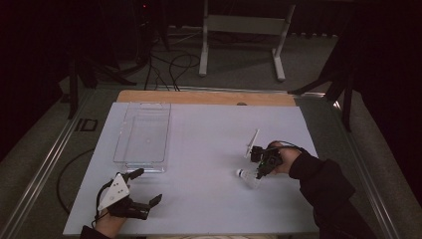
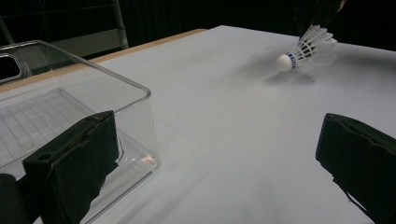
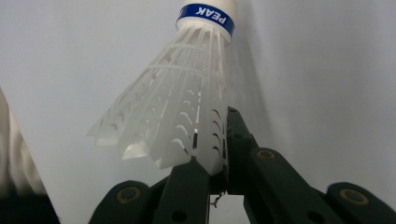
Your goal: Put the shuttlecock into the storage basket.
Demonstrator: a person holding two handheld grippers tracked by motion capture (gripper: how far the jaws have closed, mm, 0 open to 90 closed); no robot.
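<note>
A white plastic shuttlecock [image 1: 249, 178] with a blue band near its cork hangs just above the white table [image 1: 199, 149], right of the middle. My right gripper [image 1: 259, 174] is shut on the edge of its skirt. In the right gripper view the shuttlecock [image 3: 187, 102] points cork-away, its skirt rim pinched between the black jaws. My left gripper [image 1: 148, 185] stands open near the table's front left, nothing between its fingers. From the left gripper view the shuttlecock [image 2: 306, 49] shows far off, with a clear plastic box [image 2: 70, 112] close by on the left.
The clear plastic box [image 1: 143, 134] stands empty at the table's left, just beyond my left gripper. A wooden strip [image 1: 204, 97] runs along the table's far edge. Cables and a white metal stand [image 1: 244, 35] are on the floor beyond it.
</note>
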